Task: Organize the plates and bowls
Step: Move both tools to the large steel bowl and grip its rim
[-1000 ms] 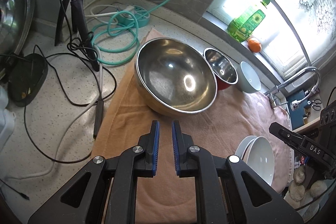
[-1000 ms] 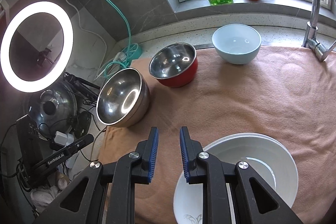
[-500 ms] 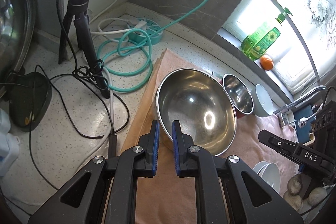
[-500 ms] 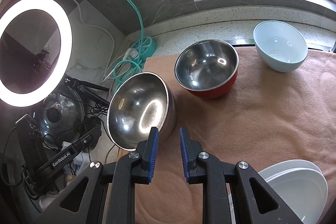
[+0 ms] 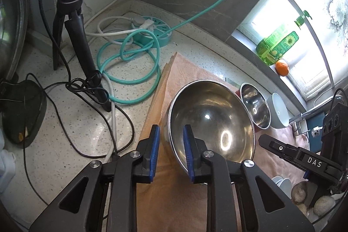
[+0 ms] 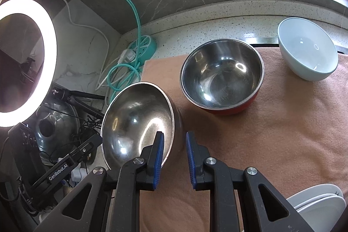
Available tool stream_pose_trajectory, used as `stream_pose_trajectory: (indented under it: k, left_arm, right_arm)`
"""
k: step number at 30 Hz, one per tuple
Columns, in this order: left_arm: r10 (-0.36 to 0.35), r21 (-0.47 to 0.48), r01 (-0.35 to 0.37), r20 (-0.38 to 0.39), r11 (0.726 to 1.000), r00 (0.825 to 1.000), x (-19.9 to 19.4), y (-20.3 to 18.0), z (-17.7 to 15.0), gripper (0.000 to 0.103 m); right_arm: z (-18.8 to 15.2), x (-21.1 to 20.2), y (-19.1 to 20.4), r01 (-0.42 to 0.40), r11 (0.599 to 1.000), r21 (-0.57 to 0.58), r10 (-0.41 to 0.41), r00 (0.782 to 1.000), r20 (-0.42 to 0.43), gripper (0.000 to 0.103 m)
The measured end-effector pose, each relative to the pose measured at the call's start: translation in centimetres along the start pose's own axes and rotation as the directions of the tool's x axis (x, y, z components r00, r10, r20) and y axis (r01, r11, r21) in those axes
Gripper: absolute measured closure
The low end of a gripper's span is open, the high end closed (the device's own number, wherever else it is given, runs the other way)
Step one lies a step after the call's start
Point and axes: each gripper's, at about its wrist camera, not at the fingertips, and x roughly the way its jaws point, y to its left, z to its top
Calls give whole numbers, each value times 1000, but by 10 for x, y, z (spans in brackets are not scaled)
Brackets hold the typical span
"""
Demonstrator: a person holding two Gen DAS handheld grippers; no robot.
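Moved: both tools now straddle the big steel bowl (image 5: 208, 123) rim.
Left tool (image 5: 171, 152): just widened, released.
Right tool (image 6: 174, 158): released, rim between its jaws.

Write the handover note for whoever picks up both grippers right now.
Left gripper: open, jaws just widened, straddling the near rim of the large steel bowl without clamping it.
Right gripper: open, narrow gap, straddling the opposite rim of the same bowl, no grip visible.
Things: all on the towel. The red-sided steel bowl and pale blue bowl stand apart behind the large bowl; the white dishes are stacked at the near right.
Done: white dishes stacked.
Left: the three bowls are not yet nested; probably grip the large bowl first.
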Motion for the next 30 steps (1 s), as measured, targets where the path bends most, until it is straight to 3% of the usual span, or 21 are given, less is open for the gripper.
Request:
stream_pose_trajectory:
  k: [15, 20, 30]
  left_arm:
    - [-11, -15, 10, -16, 1000, 1000, 12, 3, 2, 83]
    - [-17, -11, 17, -28, 1000, 999, 16, 2, 1, 89]
    - [-15, -12, 14, -25, 1000, 1000, 16, 2, 1, 91]
  right_arm:
    - [2, 18, 6, 4, 1000, -6, -4, 1000, -26, 84]
    - [3, 20, 6, 12, 1000, -14, -13, 999, -34, 84]
    - [4, 25, 12, 37, 998, -43, -38, 999, -37, 87]
